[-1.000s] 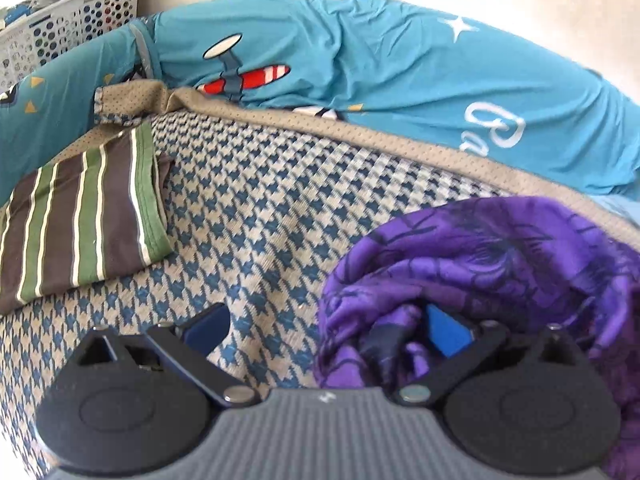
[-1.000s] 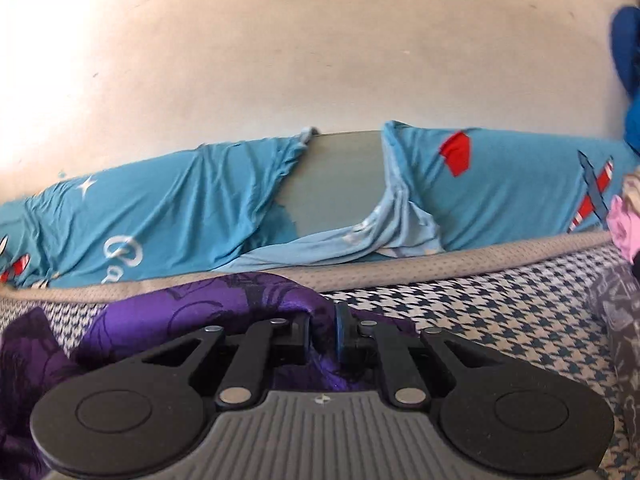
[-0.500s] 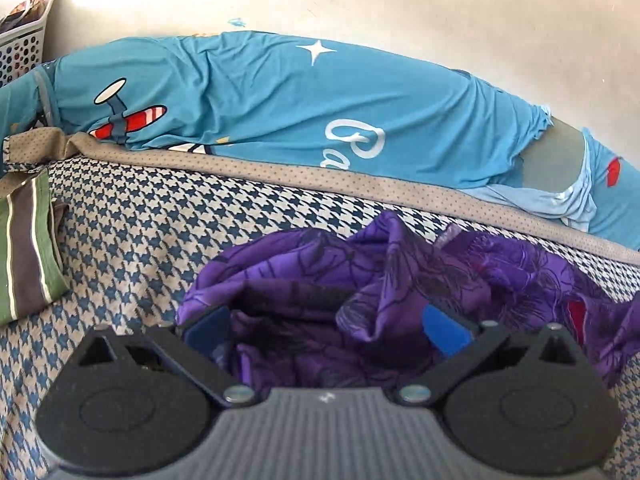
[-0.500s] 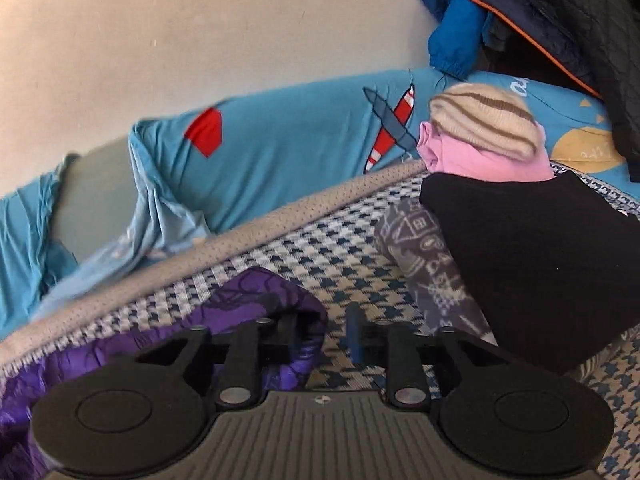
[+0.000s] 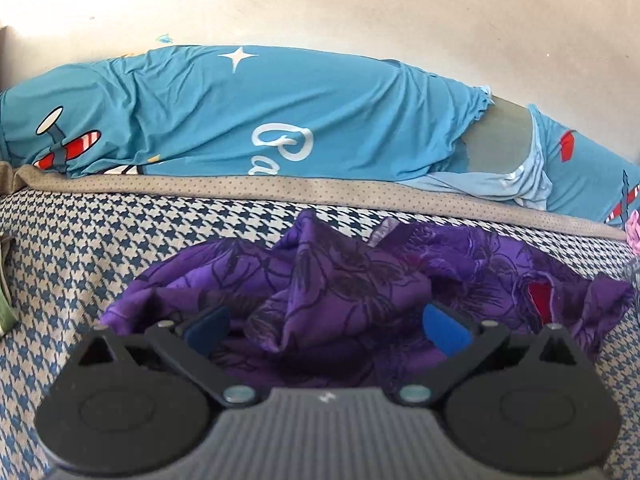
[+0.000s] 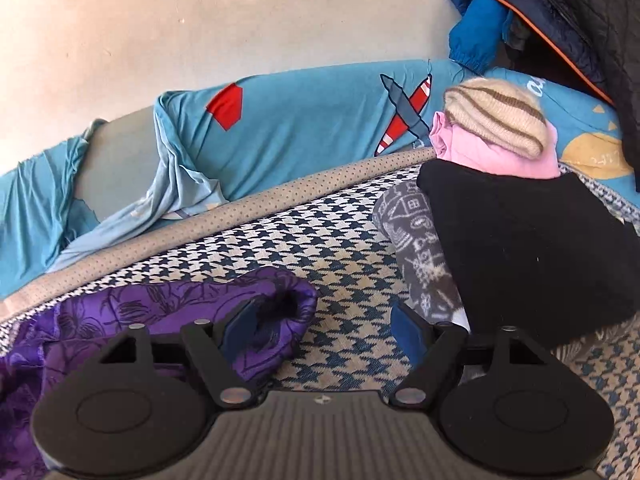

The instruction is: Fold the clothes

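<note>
Two tools work over a houndstooth-covered bed (image 5: 120, 240). On it lies the crumpled purple floral garment (image 5: 360, 280). Left tool (image 5: 326, 330) gapes over it; right tool (image 6: 326, 326), jaws just opening, grips nothing. Loose folds may bunch, spoiling the fold.

The left gripper (image 5: 326, 330) points forward and downward, its blue-padded jaws spread wide, pressing on nothing. The right gripper (image 6: 322, 326) tilts downward too; its jaws have just been opening and now stand well apart, the left pad (image 6: 240, 326) against purple cloth (image 6: 180, 308), no longer pinching it.
</note>
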{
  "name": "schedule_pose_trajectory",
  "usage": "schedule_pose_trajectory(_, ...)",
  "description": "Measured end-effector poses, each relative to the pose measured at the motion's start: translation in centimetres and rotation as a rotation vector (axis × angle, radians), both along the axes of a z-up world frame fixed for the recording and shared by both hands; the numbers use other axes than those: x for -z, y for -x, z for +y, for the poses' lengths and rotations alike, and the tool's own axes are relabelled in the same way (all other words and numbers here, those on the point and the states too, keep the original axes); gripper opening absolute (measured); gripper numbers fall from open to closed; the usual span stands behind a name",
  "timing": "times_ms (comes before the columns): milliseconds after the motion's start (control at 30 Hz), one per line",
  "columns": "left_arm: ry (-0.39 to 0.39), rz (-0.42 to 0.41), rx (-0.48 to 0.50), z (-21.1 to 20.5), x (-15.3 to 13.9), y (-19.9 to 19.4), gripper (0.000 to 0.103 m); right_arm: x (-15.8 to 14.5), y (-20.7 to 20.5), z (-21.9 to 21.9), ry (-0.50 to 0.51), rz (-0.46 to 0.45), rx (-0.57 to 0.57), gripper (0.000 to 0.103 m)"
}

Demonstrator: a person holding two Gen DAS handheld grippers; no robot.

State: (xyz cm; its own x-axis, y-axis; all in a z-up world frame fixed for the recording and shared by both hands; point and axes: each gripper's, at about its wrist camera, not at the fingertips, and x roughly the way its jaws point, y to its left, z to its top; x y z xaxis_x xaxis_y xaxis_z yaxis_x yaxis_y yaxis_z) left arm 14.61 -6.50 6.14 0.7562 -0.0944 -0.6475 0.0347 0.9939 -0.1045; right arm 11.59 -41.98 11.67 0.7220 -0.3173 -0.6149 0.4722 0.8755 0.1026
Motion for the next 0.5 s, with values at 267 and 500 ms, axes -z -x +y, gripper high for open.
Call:
schedule_pose_trajectory(267, -0.01, 0.014, 0.014, -0.8, 0.9, -1.0, 0.103, 0.5, 0.3, 2.7, -0.07, 0.018, -0.079, 0.075)
schedule_pose_trajectory(500, -0.004, -0.014, -0.052, 0.3, 0.5, -1.2, 0.103, 0.0, 0.2, 4.8, -0.07, -0.033, -0.172, 0.075)
